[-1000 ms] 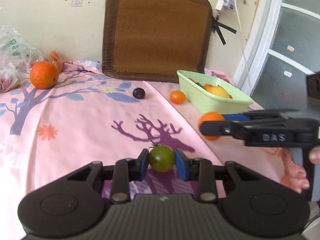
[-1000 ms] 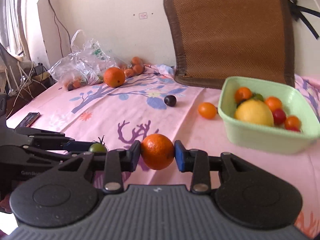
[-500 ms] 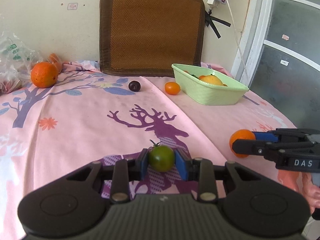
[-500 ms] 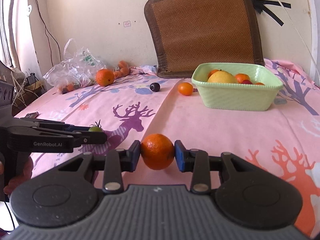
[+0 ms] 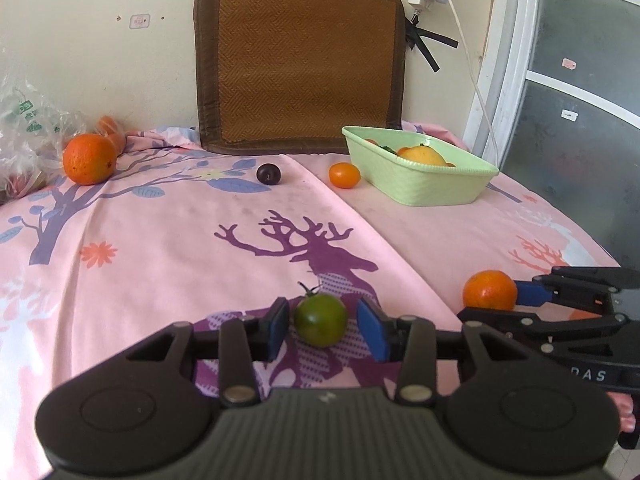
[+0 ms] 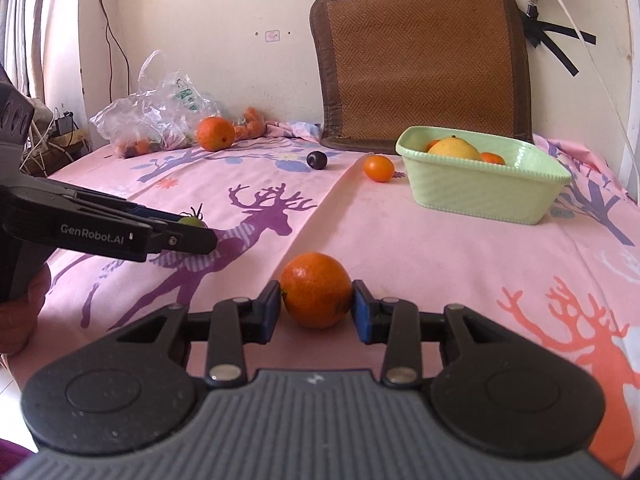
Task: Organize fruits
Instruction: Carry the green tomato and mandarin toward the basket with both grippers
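Observation:
My left gripper (image 5: 322, 326) is open around a green tomato (image 5: 321, 319) that rests on the pink cloth, with gaps on both sides. My right gripper (image 6: 316, 306) has its jaws spread beside a small orange (image 6: 316, 294) that sits on the cloth, pads just off its sides. That orange also shows in the left wrist view (image 5: 489, 290). The green basket (image 5: 420, 184) holds several fruits at the far right. A small orange fruit (image 5: 344, 175) and a dark plum (image 5: 268, 173) lie left of the basket.
A large orange (image 5: 89, 159) and a plastic bag (image 6: 156, 120) of produce lie at the far left. A woven brown cushion (image 5: 298, 68) leans on the wall behind. The bed edge runs along the right by a glass door (image 5: 580, 100).
Both grippers lowered toward the near part of the cloth and opened. The tomato and the orange now rest on the cloth between the pads.

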`<state>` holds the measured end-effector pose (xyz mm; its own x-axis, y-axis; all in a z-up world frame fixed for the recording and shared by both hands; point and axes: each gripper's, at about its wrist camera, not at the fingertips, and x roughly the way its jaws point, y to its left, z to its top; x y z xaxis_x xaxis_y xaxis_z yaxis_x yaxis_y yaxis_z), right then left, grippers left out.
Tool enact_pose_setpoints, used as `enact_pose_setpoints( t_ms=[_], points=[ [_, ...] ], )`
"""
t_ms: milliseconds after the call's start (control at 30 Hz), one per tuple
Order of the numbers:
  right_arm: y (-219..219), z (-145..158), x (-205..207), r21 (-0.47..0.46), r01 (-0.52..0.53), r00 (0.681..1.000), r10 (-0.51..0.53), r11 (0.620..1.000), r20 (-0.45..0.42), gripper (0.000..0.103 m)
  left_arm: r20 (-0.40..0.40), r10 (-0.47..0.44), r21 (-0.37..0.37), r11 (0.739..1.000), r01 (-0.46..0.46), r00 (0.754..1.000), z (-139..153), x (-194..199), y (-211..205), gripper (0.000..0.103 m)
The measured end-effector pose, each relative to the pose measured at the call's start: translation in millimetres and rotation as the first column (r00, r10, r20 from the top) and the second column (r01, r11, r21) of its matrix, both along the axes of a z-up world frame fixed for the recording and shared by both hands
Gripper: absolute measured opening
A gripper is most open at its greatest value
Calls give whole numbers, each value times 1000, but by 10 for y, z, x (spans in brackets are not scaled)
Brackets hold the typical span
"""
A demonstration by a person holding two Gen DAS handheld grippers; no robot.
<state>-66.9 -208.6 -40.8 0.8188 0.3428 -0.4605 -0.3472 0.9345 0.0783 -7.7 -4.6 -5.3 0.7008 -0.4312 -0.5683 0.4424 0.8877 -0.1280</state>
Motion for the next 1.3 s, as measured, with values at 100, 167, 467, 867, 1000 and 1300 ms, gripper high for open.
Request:
enact_pose_setpoints(
  t_ms=[100,167,467,867,1000,1300],
  points=[
    [-2,-5,-4,3,1,1000,-1,1000,3,41,2,-1,-2,1000,1,1000,2,-1,6,41],
    [-9,-7,-7,8,0,1000,0,1000,4,41,1,0,-3,1000,0,1000,1,-1,7,43],
    [-36,-5,-76,12,-15,1000,14,1000,14,41,10,5,28,1000,-5,1000,1,-30,-34,41],
    [-167,21,-52,35,13,1000,-14,999,25,39,-12,-21,-31,999,21,1000,73,-13,-136,29],
    [-264,37,-24,48,42,999,-43,998,26,40,-16,-62,-34,998,61,998,92,7,-295,29],
    [-529,238,238,71,97,990,-104,993,99,40,-14,-132,-46,990,131,991,303,359,-628,29]
  ],
)
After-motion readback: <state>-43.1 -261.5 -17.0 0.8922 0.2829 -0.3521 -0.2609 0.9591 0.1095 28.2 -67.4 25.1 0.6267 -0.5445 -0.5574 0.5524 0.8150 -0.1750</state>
